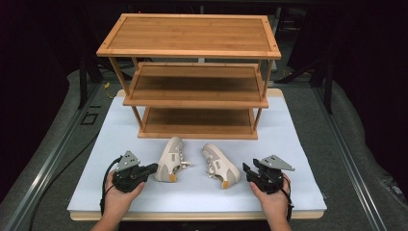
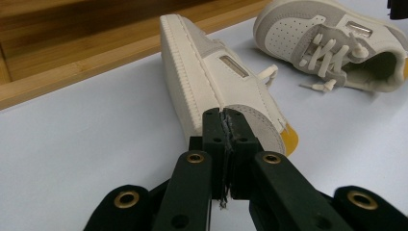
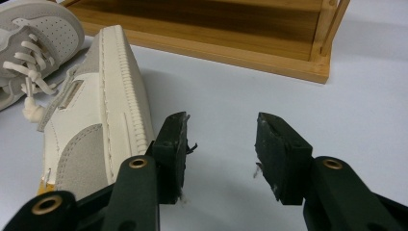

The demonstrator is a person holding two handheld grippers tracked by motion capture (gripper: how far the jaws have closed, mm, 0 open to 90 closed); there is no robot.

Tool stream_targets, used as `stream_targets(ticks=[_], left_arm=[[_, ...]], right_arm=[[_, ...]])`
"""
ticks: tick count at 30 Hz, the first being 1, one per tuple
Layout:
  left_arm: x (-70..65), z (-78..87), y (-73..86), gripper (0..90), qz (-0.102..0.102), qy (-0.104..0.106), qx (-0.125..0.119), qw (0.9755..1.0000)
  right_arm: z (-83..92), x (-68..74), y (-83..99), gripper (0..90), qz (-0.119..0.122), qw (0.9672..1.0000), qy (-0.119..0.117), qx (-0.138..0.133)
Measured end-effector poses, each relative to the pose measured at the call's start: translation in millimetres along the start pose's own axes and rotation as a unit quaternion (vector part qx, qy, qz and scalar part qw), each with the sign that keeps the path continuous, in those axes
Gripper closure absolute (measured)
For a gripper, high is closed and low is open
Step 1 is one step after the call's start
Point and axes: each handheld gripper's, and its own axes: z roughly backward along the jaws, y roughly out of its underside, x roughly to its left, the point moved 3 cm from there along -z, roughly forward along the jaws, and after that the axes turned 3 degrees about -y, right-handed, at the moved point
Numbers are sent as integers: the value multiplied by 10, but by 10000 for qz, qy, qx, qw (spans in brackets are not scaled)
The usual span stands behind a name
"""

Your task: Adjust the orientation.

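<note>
While L claw (image 2: pixel 226 126) sits pinched together, nothing in it, tips right at heel of L shoe (image 1: pixel 171 159), R claw (image 3: pixel 220 144) spread apart beside R shoe (image 1: pixel 220 165). Both shoes on table (image 1: pixel 288 144), near shelf rack (image 1: pixel 192 72), prob. to be shelved.
</note>
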Motion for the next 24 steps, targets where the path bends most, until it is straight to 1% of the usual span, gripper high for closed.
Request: stream_targets(ticks=[2, 3, 6, 9, 14, 17, 24], left_arm=[[-6, -22, 2, 883, -6, -10, 28, 10000], [-3, -30, 4, 882, -43, -20, 35, 10000], [-5, -45, 10, 879, 25, -22, 28, 10000], [-2, -44, 13, 880, -10, -35, 26, 10000], [8, -42, 19, 882, 6, -38, 23, 10000], [10, -41, 20, 882, 1, -49, 27, 10000], [43, -30, 30, 881, 86, -64, 27, 9999]], right_arm=[[1, -2, 2, 545, -35, 10000, -25, 10], [1, -5, 3, 545, -49, 10000, -37, 9], [3, -12, 3, 544, -59, 10000, -13, -12], [5, -21, 4, 543, -87, 10000, -18, -20], [6, -27, 7, 543, -113, 9999, -46, -16], [9, -29, 6, 543, -115, 9999, -22, -19], [14, -38, 5, 542, -141, 9999, -12, -50]])
